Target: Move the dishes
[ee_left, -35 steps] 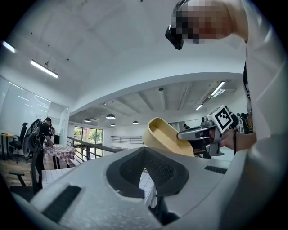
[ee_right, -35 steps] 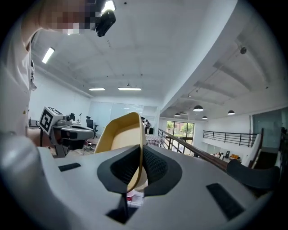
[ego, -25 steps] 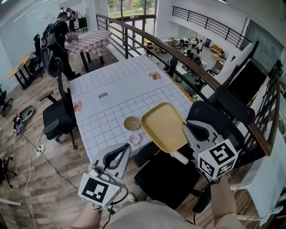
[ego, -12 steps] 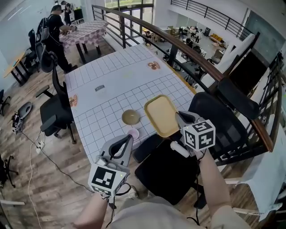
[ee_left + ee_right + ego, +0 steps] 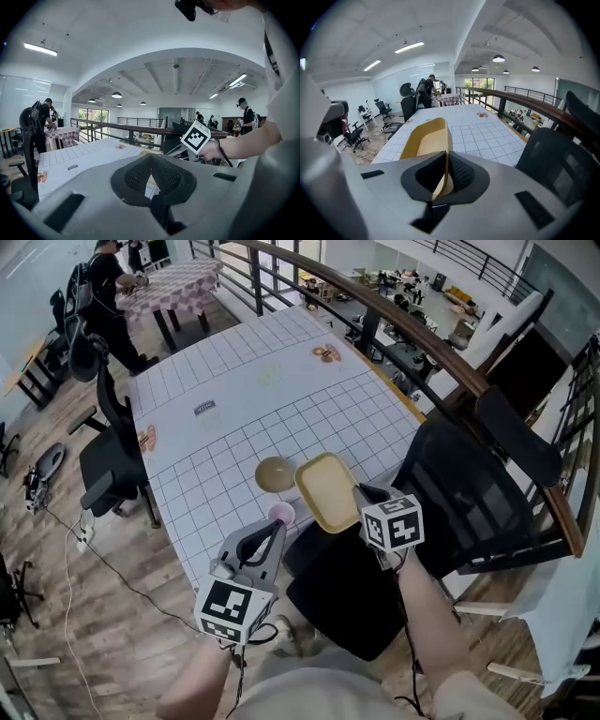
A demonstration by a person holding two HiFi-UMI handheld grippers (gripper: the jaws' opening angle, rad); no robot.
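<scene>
A yellow rectangular tray [image 5: 326, 489] hangs over the near edge of the white gridded table [image 5: 234, 399]. My right gripper [image 5: 360, 496] is shut on its near rim. In the right gripper view the tray [image 5: 425, 138] stands on edge between the jaws of that gripper [image 5: 446, 165]. Just left of the tray, an olive bowl [image 5: 275, 473] and a small pink cup [image 5: 280, 513] sit on the table. My left gripper [image 5: 270, 538] is shut and empty, hovering near the table's front edge below the cup. Seen from the left gripper [image 5: 151, 158], the right gripper's marker cube [image 5: 196, 136] is ahead.
A black office chair [image 5: 347, 601] stands under my grippers, with another [image 5: 464, 479] to the right by the railing [image 5: 412, 329]. A third chair [image 5: 105, 460] sits at the table's left side. A person [image 5: 101, 282] stands at a far checked table.
My right gripper has carried the yellow tray down and inward, from high over the table's edge to a spot beside the olive bowl. The left gripper has stayed roughly in place.
</scene>
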